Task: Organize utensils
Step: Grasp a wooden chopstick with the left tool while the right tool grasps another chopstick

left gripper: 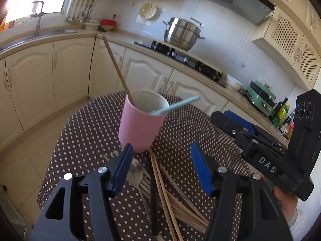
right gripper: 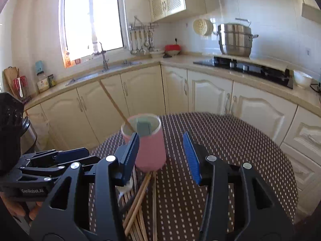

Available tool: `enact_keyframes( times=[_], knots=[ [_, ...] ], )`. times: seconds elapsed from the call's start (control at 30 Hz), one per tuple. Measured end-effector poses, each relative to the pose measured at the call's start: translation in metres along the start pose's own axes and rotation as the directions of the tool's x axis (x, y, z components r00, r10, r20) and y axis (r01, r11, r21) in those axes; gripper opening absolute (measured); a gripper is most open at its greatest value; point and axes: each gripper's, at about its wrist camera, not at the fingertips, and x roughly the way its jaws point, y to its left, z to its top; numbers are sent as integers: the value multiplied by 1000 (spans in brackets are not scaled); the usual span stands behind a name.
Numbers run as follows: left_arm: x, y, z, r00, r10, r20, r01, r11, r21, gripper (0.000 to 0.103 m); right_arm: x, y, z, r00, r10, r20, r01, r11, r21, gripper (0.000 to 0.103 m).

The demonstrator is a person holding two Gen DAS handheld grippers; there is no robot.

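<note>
A pink cup [left gripper: 138, 126] stands on the polka-dot table [left gripper: 84, 140]. It holds one wooden chopstick [left gripper: 117, 68] leaning left and a teal utensil [left gripper: 174, 106] leaning right. My left gripper [left gripper: 162, 168] is open and empty, just in front of the cup, above a pile of wooden chopsticks [left gripper: 170, 200] and a metal spoon [left gripper: 136, 172]. In the right wrist view the cup [right gripper: 149, 150] stands between my open right gripper's [right gripper: 162, 156] fingers, with chopsticks [right gripper: 140, 196] below. The right gripper also shows in the left wrist view [left gripper: 260, 146].
Cream kitchen cabinets [right gripper: 210, 92] curve behind the table. A steel pot [right gripper: 234, 40] sits on the hob [right gripper: 250, 68], and a white bowl [right gripper: 302, 78] is beside it. A sink with tap [right gripper: 104, 60] lies under the window. The left gripper [right gripper: 50, 164] shows at left.
</note>
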Motion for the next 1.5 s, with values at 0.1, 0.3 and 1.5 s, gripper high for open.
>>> enact_keyframes(
  times=[0.1,0.3,1.5],
  knots=[
    [16,-6,-12,995,-5,-100,5,1000,3,50,5,-4,-16,995,9,-95,-9,1000,4,46],
    [53,-14,-30,960,-15,-279,10,1000,-20,24,27,-13,-51,949,68,-309,-53,997,56,46],
    [110,-14,-40,918,96,-384,-104,995,-1,0,57,-33,-87,869,132,-476,-86,989,117,46]
  ],
)
